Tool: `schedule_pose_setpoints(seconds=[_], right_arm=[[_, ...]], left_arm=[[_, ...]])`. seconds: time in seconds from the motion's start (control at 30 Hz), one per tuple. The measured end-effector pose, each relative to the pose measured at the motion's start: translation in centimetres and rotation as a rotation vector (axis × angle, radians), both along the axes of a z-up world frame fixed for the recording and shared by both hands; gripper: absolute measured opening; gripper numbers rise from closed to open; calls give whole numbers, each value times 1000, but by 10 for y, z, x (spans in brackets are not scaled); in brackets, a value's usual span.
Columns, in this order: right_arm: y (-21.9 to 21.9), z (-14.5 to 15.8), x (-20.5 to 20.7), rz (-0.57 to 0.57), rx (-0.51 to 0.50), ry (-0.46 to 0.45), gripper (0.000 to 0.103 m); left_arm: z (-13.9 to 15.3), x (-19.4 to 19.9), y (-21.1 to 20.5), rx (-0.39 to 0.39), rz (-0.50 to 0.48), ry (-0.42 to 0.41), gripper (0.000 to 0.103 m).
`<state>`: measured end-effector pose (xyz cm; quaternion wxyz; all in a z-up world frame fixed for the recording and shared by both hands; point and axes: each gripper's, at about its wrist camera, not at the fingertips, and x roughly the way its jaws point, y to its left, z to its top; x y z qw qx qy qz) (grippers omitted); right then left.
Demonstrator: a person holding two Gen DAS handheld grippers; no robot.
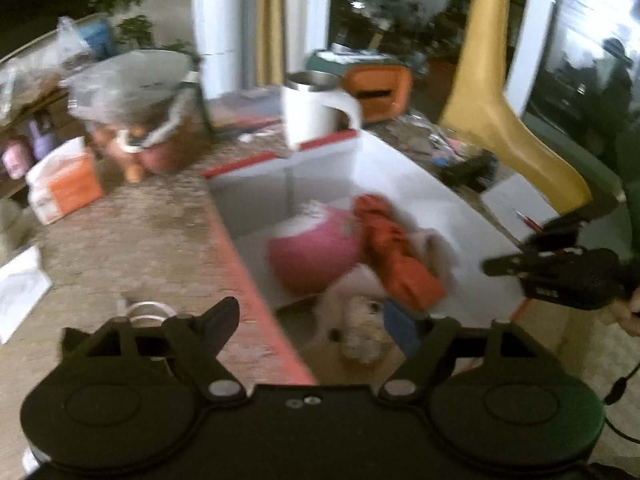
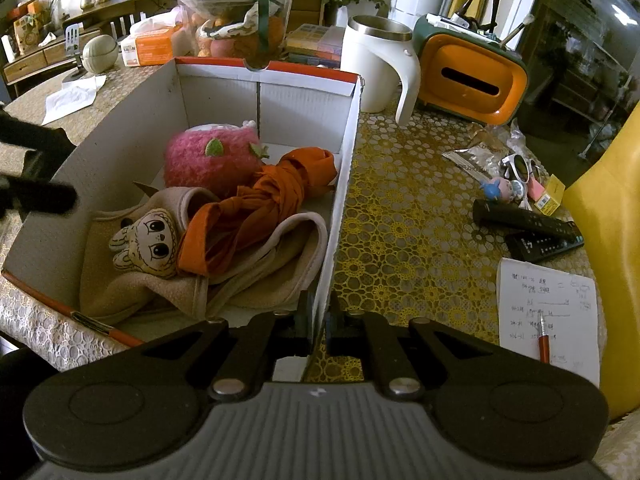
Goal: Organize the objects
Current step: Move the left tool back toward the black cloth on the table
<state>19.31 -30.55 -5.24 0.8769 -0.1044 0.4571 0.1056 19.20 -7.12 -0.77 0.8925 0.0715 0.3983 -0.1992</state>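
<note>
Left wrist view. The left hand-held gripper (image 1: pixel 320 320) stood released, jaws spread wide with nothing between them, over the near end of the open cardboard box (image 1: pixel 256 280). In the box lay a pink plush (image 1: pixel 312 248), an orange cloth (image 1: pixel 396 252) and a pale cloth with a cartoon face (image 1: pixel 360 320). The right hand-held gripper (image 1: pixel 496 266) appeared at the box's far long wall. Judged step: drawing clear after a drop; the lift should run straight up so no finger snags the cloth. The frame was blurred; fingertips were hard to trace and the worktop's (image 1: pixel 140 240) small items unreadable.

Right wrist view. The right hand-held gripper (image 2: pixel 318 312) was clenched on the box's (image 2: pixel 344 184) right wall near the worktop's (image 2: pixel 400 220) near edge. Judged: that hold should keep steady, bracing the box. Remotes (image 2: pixel 528 220), glasses (image 2: pixel 516 166) and a notepad (image 2: pixel 548 304) with pen (image 2: pixel 543 336) lay outside, toward the right edge. The pads' contact was hidden by the wall; the box's near left corner was cut off.
</note>
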Motion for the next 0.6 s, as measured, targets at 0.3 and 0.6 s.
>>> schedule_pose_setpoints(seconds=[0.3, 0.6], right_arm=[[1, 0, 0, -2, -1, 2, 6], [1, 0, 1, -4, -5, 6, 6]], left_arm=[[4, 11, 62, 26, 164, -38, 100], [-10, 26, 111, 43, 259, -10, 102]])
